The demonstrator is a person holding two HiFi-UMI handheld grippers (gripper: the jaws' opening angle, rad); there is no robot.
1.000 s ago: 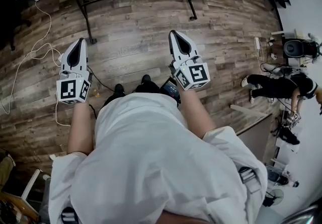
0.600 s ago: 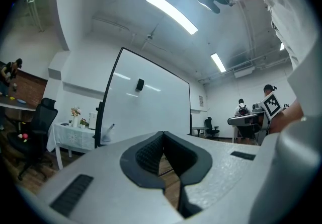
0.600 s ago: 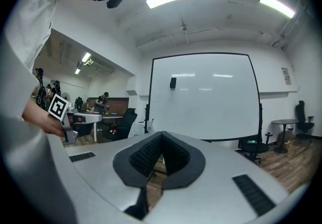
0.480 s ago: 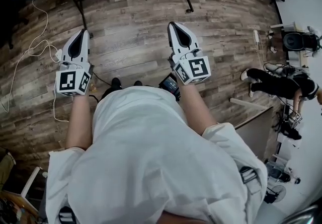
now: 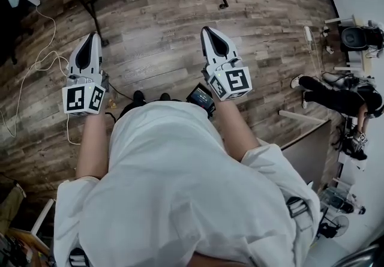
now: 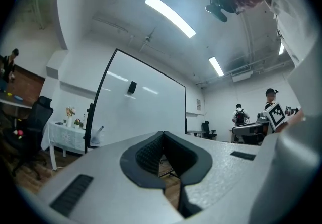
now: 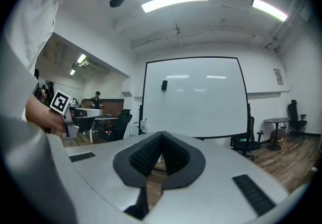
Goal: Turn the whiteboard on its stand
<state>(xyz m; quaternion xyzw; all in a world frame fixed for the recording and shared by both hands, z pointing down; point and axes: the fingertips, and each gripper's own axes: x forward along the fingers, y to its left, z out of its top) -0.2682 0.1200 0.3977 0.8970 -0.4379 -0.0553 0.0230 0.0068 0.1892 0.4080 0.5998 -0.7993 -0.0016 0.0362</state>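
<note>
whiteboard [image 7: 193, 97] upright ahead, left tongs [image 6: 162, 136] and right tongs [image 7: 161, 138] closed, empty

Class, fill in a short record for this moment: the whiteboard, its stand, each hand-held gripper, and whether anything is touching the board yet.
Whiteboard: upright, no writing visible, small dark item near its top left
Stand: black frame, resting on the wooden floor
Left hand-held gripper: jaws together, nothing held
Right hand-held gripper: jaws together, nothing held
Contact with board: none; both grippers point towards it from across the floor
</note>
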